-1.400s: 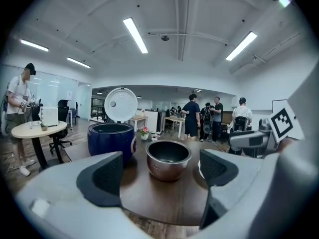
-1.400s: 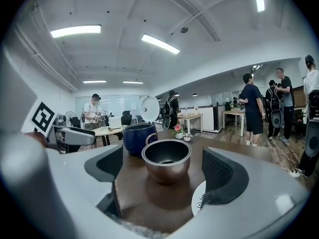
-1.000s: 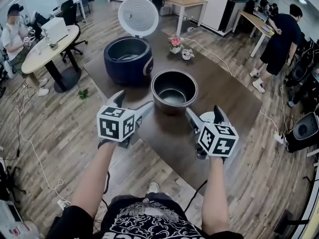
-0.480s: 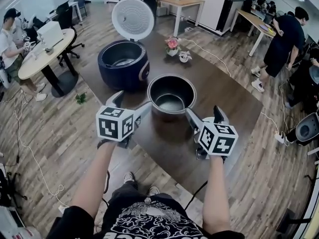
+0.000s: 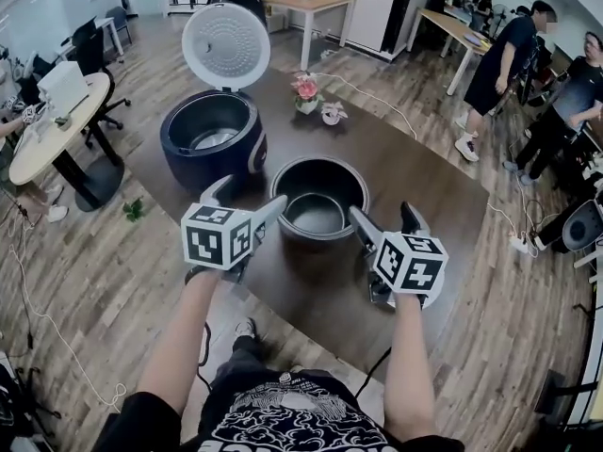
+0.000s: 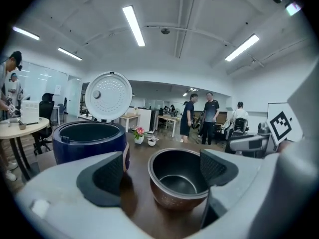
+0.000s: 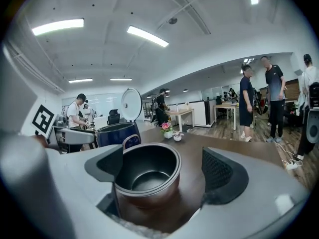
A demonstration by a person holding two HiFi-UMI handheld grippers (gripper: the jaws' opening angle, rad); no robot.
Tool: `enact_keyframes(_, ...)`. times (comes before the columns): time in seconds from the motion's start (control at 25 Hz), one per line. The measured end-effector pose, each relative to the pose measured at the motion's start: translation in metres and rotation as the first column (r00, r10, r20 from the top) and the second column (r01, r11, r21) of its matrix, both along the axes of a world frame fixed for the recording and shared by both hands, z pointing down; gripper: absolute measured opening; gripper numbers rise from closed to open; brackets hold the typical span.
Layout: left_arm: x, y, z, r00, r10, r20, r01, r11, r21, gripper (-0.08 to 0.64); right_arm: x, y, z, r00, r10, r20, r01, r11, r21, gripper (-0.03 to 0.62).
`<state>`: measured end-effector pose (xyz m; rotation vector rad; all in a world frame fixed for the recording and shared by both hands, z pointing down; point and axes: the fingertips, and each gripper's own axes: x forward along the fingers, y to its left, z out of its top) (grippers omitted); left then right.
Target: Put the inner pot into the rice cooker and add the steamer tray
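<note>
Head view: the inner pot (image 5: 318,201) stands mid-bench (image 5: 443,191), just beside the rice cooker (image 5: 212,139), which sits lid up toward the far left corner. The left claw (image 5: 250,196) and right claw (image 5: 384,217) flank the pot. Left gripper view: jaws spread, released, pot ahead between them. Right gripper view: jaws apart too, clamping nothing.

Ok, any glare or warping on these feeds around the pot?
Head view: fisheye bends the floorboards, inner pot sharp. Left gripper view: black vignetted corners, ceiling lights blown out. Right gripper view: same warp, pot crisp.
</note>
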<state>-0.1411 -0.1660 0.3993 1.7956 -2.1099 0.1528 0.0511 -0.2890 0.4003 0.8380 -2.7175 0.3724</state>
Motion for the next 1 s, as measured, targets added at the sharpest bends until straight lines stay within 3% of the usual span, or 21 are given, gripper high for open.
enact_keyframes(0.32,-0.030,-0.046,0.003,0.988,0.154,-0.024,-0.154,0.988,-0.006,0.486,-0.022,-0.011,0.003,0.991,0.133,-0.023,-0.134,0.991,-0.025,0.477)
enact_keyframes(0.68,-0.022,-0.085,0.030,0.942,0.324,-0.084,-0.329,0.943,-0.050,0.486,-0.012,-0.015,0.022,0.961,0.274,-0.039,-0.276,0.958,-0.081,0.463)
enact_keyframes(1.0,-0.023,-0.099,0.052,0.909,0.392,-0.140,-0.405,0.910,-0.084,0.486,-0.010,-0.010,0.036,0.935,0.349,-0.064,-0.355,0.925,-0.139,0.432)
